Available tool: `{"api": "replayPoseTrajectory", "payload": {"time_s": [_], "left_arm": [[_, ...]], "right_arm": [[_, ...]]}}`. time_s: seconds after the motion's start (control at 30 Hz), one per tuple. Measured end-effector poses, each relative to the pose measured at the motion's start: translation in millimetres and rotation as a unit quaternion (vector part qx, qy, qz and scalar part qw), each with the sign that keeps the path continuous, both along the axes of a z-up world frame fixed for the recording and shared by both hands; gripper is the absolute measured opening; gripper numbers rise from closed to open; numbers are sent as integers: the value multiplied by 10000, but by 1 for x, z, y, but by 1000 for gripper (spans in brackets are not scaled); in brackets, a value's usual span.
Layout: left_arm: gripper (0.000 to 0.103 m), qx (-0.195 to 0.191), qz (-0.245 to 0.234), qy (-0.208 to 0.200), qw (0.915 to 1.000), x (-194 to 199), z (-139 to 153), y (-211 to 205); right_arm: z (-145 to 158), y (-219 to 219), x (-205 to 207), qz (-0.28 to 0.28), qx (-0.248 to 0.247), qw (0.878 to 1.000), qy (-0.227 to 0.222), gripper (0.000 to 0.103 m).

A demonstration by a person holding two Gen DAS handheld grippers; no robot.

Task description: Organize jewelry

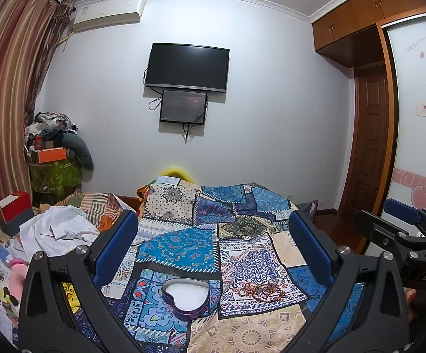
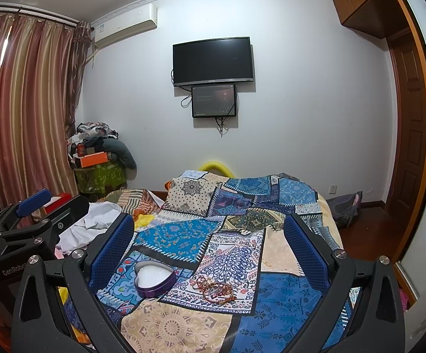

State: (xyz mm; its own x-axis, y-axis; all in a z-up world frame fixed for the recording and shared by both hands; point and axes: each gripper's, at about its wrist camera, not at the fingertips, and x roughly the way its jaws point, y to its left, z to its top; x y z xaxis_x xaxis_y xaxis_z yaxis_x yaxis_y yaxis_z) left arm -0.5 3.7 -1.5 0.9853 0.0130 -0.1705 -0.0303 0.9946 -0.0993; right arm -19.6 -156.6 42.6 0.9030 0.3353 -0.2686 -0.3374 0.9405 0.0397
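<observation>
Nearest on the patchwork bedspread (image 1: 180, 250) lies a purple heart-shaped tin (image 1: 185, 297), open with white padding inside, and just right of it, apart from it, a tangle of what look like coppery bracelets (image 1: 261, 289). Both the left gripper (image 1: 213, 235) and the right gripper (image 2: 208, 235) hover above with fingers spread wide, holding nothing. Crumpled white cloth (image 1: 58, 231) lies to the far left.

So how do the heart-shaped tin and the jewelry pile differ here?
The heart-shaped tin is one rigid purple box, open, showing only white padding; the jewelry pile is a loose tangle of reddish-brown beads and rings. The tin stands walled; the pile lies flat. The tin sits left of the pile. Both rest on the patchwork bedspread, untouched by either gripper.
</observation>
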Motion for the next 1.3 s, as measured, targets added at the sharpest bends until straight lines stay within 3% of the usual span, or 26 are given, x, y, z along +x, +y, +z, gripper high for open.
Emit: {"api": "replayPoseTrajectory", "payload": {"time_s": [0.93,1.3], "left_arm": [[103,2,-1,14,10000,-1,0,0],[103,8,-13,252,9997,18,-9,1]], "right_arm": [[-5,0,1,0,-4,10000,36,101],[-14,-7,18,-46,20,9997,258,101]]}}
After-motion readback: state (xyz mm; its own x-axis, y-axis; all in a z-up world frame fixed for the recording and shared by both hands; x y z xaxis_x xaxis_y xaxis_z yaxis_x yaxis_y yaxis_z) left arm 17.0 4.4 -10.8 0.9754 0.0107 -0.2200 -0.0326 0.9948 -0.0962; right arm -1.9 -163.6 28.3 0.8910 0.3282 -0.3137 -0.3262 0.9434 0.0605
